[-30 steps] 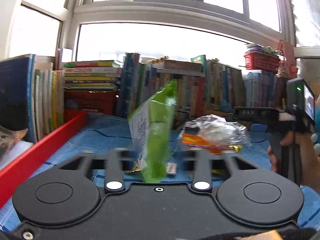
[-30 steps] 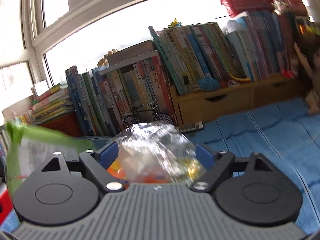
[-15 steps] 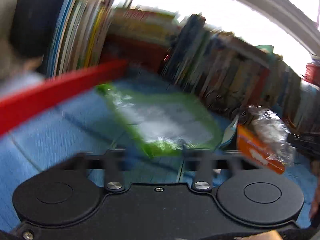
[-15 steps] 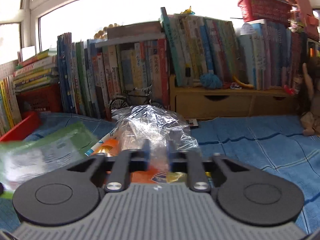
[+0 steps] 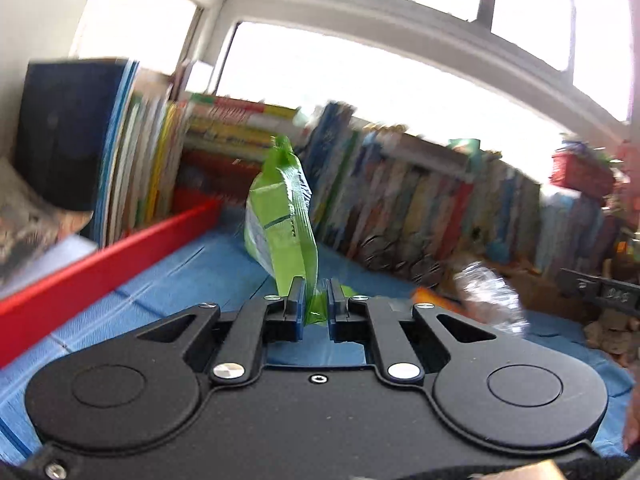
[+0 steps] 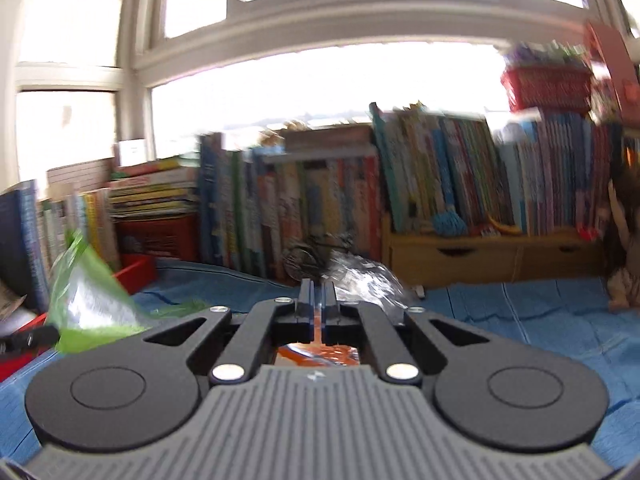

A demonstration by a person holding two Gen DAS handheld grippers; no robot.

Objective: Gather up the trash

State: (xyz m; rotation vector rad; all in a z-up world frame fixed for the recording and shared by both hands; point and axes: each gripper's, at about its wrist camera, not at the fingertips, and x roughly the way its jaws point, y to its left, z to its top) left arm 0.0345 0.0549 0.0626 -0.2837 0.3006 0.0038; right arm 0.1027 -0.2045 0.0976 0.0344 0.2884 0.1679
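At the far left a long red plastic tray edge (image 5: 100, 264) runs beside the blue mat-covered desk (image 5: 192, 272), with rows of upright picture books (image 5: 400, 200) behind it under the bright window. A second ago the left tongs (image 5: 314, 300) stood half open around the flat green plastic snack wrapper (image 5: 286, 216); now they have closed to a narrow gap, pinching its lower edge, and the wrapper stands upright above the fingers, clear of the desk as far as the blurred view shows. Further right, the crumpled clear plastic bag with an orange packet inside (image 5: 486, 296) was loose between wide jaws a second ago; now the right tongs (image 6: 318, 300) are fully closed on it, orange film showing in the slit between the pads and the clear crinkled part (image 6: 360, 276) bulging just ahead of the tips. In the right wrist view the green wrapper (image 6: 88, 292) appears at the left edge, so the two hands are near each other. Both frames are smeared, which fits hands in motion. My reading: both pieces of trash are secured and lifted; what remains is carrying them to a bin, and none is in view, so I cannot tell where it is
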